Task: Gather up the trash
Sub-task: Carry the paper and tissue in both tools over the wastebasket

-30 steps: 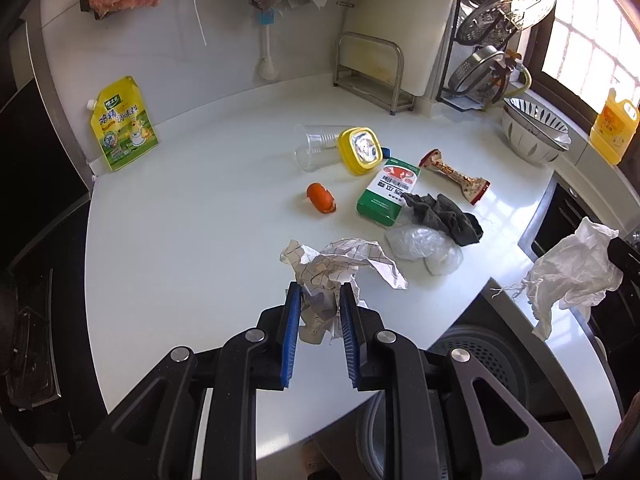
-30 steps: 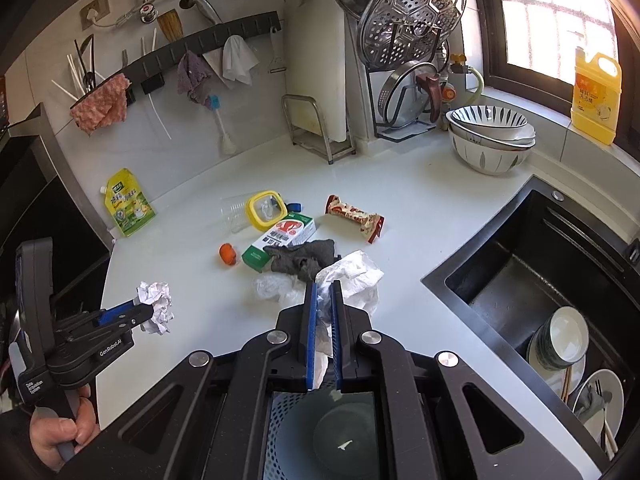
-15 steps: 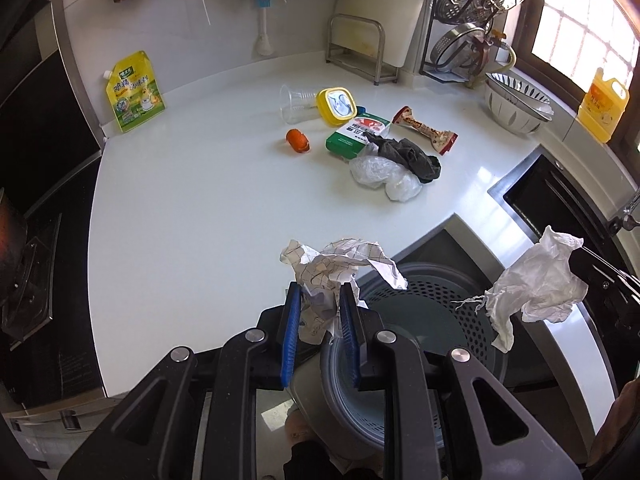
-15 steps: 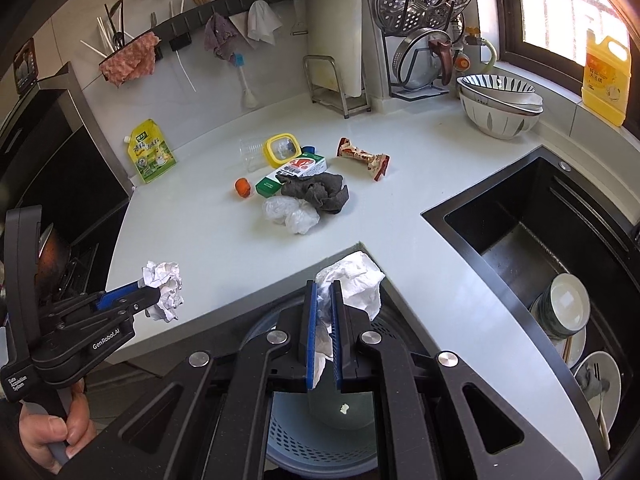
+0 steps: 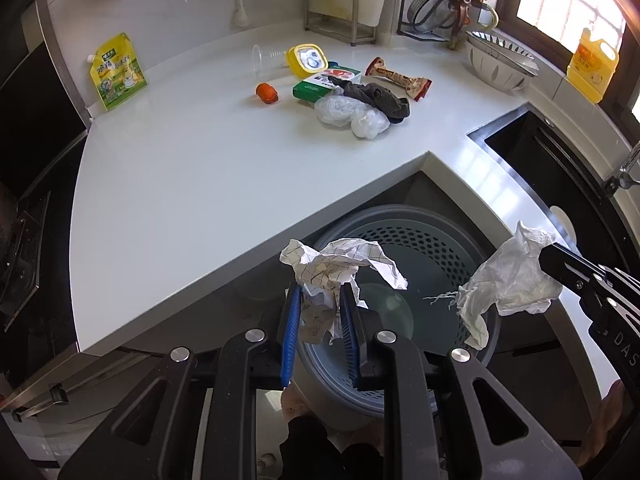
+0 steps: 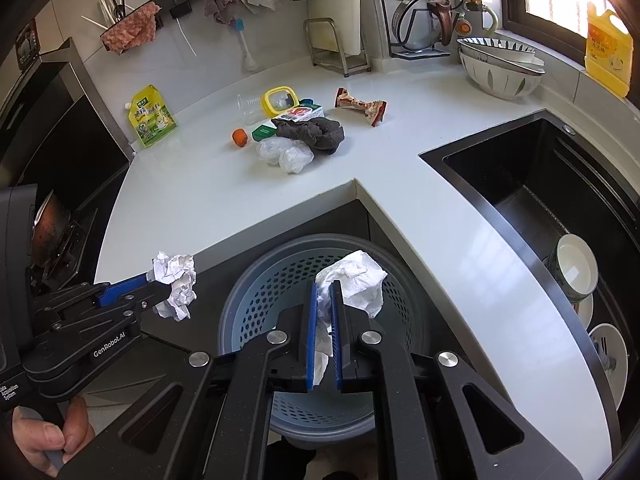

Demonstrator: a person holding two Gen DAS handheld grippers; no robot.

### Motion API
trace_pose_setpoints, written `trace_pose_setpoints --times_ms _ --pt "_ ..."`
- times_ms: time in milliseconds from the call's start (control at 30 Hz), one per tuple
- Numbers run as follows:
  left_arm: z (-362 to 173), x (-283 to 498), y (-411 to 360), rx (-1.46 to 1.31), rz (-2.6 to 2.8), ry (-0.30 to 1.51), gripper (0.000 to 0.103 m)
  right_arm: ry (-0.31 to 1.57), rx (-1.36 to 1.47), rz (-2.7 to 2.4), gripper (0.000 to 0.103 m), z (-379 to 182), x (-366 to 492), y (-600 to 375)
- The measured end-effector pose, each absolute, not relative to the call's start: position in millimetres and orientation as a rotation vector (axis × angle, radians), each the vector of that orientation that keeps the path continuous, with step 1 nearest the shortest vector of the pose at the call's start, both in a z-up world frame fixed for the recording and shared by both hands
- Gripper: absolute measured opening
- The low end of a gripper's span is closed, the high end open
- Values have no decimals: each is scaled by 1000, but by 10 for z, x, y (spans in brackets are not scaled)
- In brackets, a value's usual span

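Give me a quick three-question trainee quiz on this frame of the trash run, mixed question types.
1. True or false: the left gripper is shut on a crumpled sheet of checked paper.
2. The white tissue in the right gripper hangs over: A the sink, B the grey perforated bin, C the counter.
3. Fill in: on the counter, the dark cloth lies partly on a green and white ____.

Key: 1 true; 2 B; 3 carton.
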State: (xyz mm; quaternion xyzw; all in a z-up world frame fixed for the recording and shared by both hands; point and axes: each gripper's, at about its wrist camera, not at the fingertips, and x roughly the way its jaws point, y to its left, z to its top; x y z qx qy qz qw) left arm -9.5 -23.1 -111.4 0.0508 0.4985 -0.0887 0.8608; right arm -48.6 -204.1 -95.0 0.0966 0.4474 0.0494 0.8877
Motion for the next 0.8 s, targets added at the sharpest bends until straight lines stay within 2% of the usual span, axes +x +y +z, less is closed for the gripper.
trace_pose_setpoints --times_ms 800 --pt "-1621 -121 -368 112 -240 1188 20 1052 201 125 7 -1453 -456 -1986"
